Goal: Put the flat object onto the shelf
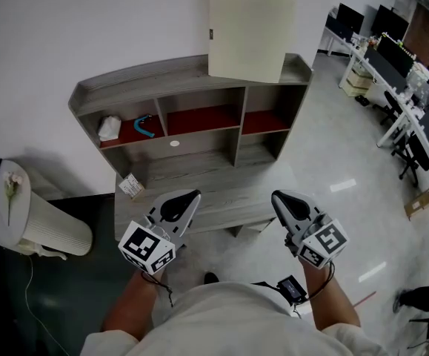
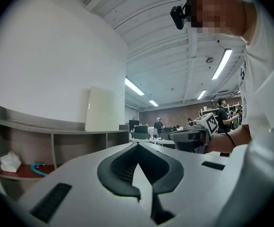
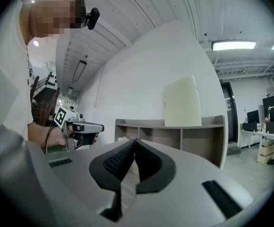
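The flat cream board (image 1: 247,32) is standing on the shelf (image 1: 147,76) top, leaning against the wall. A white cloth (image 1: 110,127) and teal hook (image 1: 144,127) are sitting in the left cubby. The left claw (image 1: 191,196) and right claw (image 1: 277,197) are hovering clenched, empty, above the bench (image 1: 225,191) front edge.

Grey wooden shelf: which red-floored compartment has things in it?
The left compartment, holding a white crumpled cloth and a teal curved object; the other two show nothing.

A crumpled white cloth (image 1: 110,127) is lying just beside a teal curved item (image 1: 144,127). A white ribbed bin (image 1: 40,225) is standing at far left. Worktops (image 1: 377,69) bearing monitors (image 1: 390,22) are lining the right side.
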Demonstrator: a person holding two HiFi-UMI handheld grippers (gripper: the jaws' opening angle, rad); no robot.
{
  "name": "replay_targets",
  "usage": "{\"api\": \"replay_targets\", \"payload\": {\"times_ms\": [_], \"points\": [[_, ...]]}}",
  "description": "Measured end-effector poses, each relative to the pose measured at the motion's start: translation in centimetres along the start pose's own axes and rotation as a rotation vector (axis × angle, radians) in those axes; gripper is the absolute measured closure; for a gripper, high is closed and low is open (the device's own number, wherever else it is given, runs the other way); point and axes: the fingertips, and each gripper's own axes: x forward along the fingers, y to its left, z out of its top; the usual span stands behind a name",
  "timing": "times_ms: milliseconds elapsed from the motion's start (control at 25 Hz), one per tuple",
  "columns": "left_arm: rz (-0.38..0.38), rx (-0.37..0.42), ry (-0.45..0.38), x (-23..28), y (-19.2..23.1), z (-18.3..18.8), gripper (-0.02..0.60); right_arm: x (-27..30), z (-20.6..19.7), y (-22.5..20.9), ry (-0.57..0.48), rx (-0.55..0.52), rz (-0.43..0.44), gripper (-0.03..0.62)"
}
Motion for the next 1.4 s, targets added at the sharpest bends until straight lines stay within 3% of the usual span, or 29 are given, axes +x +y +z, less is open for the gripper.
{"api": "replay_targets", "payload": {"times_ms": [520,960,1400], "points": [[0.061,-0.055,0.033,1.4,-10.1,-2.2,0.566,-10.1,-2.0,0.9,0.038,-0.007,0.058,0.574],[0.073,-0.057,0.084,-0.9,-18.0,-4.7,0.566,-17.3,-3.7,3.5,0.040,0.006,0.079,0.574],[0.021,-0.054,0.082,-7.1,-19.3,-4.3,0.566,-18.8,-2.8,10.6,0.003,-0.007,0.021,0.574]]}}
